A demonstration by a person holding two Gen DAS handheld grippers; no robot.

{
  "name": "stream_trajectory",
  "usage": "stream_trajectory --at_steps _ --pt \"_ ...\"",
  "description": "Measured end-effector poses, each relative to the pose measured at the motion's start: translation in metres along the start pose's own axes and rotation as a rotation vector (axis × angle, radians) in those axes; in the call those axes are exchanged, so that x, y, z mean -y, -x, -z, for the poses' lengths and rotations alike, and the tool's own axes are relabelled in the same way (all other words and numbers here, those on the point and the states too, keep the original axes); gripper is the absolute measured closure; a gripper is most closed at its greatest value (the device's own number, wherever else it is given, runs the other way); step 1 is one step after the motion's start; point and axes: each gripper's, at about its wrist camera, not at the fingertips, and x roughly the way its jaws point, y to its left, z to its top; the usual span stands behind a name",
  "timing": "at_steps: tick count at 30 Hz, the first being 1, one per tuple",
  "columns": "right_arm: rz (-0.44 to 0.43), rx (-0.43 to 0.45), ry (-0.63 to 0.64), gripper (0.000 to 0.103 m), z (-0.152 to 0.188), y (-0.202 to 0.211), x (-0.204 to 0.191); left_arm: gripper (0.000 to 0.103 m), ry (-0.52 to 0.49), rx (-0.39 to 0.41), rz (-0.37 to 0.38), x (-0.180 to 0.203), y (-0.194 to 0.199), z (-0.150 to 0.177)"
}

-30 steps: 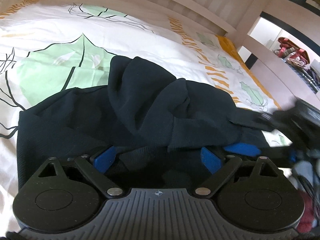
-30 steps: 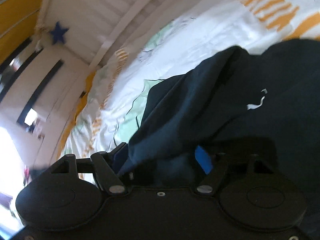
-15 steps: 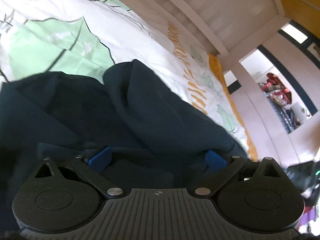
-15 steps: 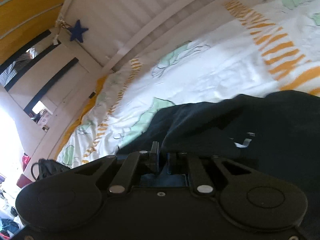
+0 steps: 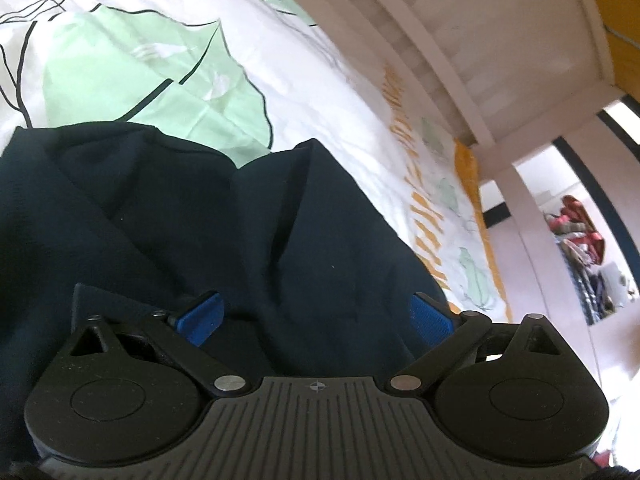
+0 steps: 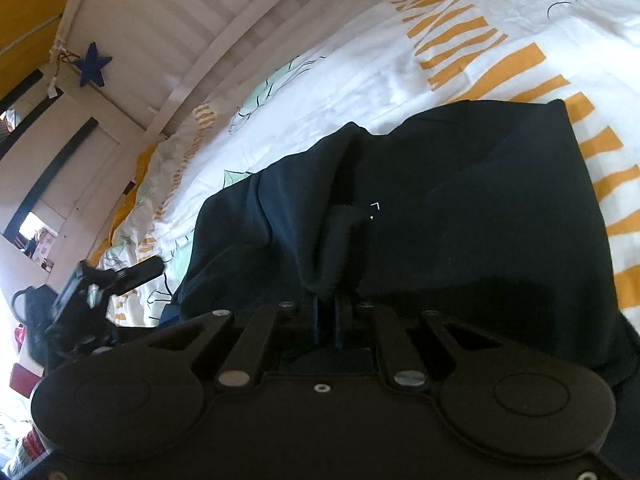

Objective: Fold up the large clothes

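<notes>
A dark navy garment lies bunched on the bed sheet. My left gripper is open wide low over its near part. A hump of cloth bulges between the two blue pads, which stand apart from it. In the right wrist view the same garment spreads across the sheet. There my right gripper is shut on a raised fold of the garment, which stands up from the pinch. A small white tag shows near that fold.
White sheet with green leaf and orange stripe prints surrounds the garment. A white slatted bed rail runs along the far side. A blue star hangs at the bedpost. My left tool's black frame sits at the bed's left edge.
My right gripper's jaws went from wide apart to shut on a fold of the garment, then drew it along. The left wrist view rolled, and the right tool left it.
</notes>
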Motion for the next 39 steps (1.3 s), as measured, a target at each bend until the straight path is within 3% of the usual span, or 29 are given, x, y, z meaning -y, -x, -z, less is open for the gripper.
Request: stream_trajectory --at_steps 1,2,3,4,5,6,8,12,16,18,21,23,27,29,33,35,39 --pt "-0.001 0.0 0.0 0.085 -0.001 0.0 0.0 0.011 -0.007 0.0 -0.009 0.002 -0.003 -0.001" --pt "0.001 0.0 0.004 0.084 -0.001 0.0 -0.001 0.033 -0.021 -0.007 -0.006 0.005 -0.005 -0.001" --pt "0.003 -0.001 0.008 0.084 -0.001 0.0 -0.001 0.045 -0.027 -0.021 0.005 0.007 -0.008 -0.001" --pt "0.007 -0.001 0.015 0.083 -0.001 -0.001 -0.001 0.063 -0.029 -0.021 0.003 0.009 -0.011 0.0" --pt "0.013 -0.002 0.023 0.082 -0.002 -0.001 -0.003 0.086 -0.033 0.0 -0.002 0.011 -0.01 0.003" --pt "0.017 -0.002 0.029 0.082 -0.002 -0.002 -0.004 0.093 -0.04 0.017 0.002 0.014 -0.01 0.005" --pt "0.022 0.001 0.042 0.082 -0.004 -0.002 -0.008 0.096 -0.058 0.03 0.022 0.022 -0.008 0.006" --pt "0.028 0.068 0.124 0.083 -0.013 0.014 -0.032 0.096 -0.121 0.079 0.073 0.047 0.023 0.001" --pt "-0.029 0.154 0.185 0.083 -0.015 0.049 -0.054 0.096 -0.195 0.083 0.104 0.06 0.056 0.008" --pt "-0.018 0.131 0.211 0.083 -0.006 0.055 -0.056 0.096 -0.226 0.049 0.068 0.052 0.059 0.02" --pt "0.061 0.033 0.237 0.081 0.017 0.04 -0.047 0.095 -0.235 -0.019 -0.046 0.028 0.045 0.04" --pt "0.129 -0.036 0.242 0.079 0.034 0.021 -0.036 0.089 -0.206 -0.057 -0.107 0.008 0.034 0.052" --pt "0.167 -0.008 0.243 0.071 0.045 0.021 -0.03 0.081 -0.258 -0.002 -0.133 0.009 0.042 0.062" --pt "0.206 0.027 0.269 0.046 0.045 0.031 -0.038 0.076 -0.308 0.037 -0.152 0.019 0.056 0.065" --pt "0.263 0.173 0.38 0.044 0.05 0.058 -0.056 0.063 -0.469 0.174 -0.211 0.044 0.083 0.077" --pt "0.248 0.216 0.443 0.044 0.051 0.063 -0.068 0.055 -0.531 0.207 -0.218 0.057 0.085 0.082" --pt "0.19 0.153 0.52 0.051 0.052 0.039 -0.085 0.047 -0.592 0.173 -0.205 0.075 0.063 0.091"
